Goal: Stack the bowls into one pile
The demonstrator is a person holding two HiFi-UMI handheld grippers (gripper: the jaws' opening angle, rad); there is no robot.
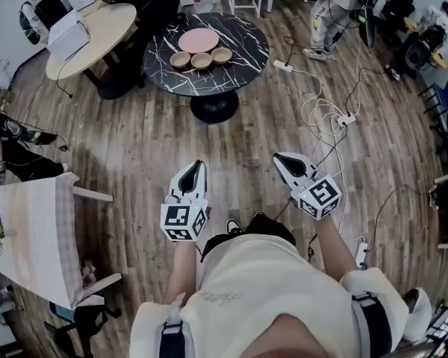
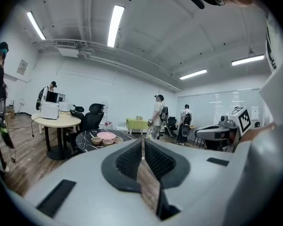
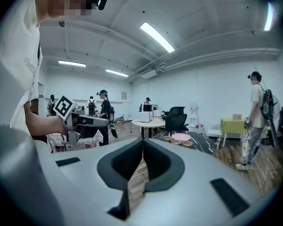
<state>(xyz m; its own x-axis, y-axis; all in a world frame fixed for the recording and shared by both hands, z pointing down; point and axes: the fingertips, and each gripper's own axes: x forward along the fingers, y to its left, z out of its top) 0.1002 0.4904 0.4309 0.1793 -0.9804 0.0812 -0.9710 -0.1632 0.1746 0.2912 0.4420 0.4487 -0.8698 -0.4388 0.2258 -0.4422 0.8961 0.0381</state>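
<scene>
Since the round black marble-pattern worktop point(image 1: 243, 62) sits well away across the wooden floor point(image 1: 134, 148), I can't tell whether the three small tan bowls point(image 1: 201, 60) and the wide pink dish point(image 1: 198, 40) on it touch. My left claw point(image 1: 200, 164) and right claw point(image 1: 278, 156) are both closed, nothing between them.

A round beige table point(image 1: 97, 32) is seen at upper left, and white cables point(image 1: 321, 118) are strewn over the floor point(image 1: 157, 140) at right.

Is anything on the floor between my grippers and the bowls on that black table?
Nothing visible: bare wood floor runs from the left gripper and right gripper to the black table with the bowls; cables lie farther right.
</scene>
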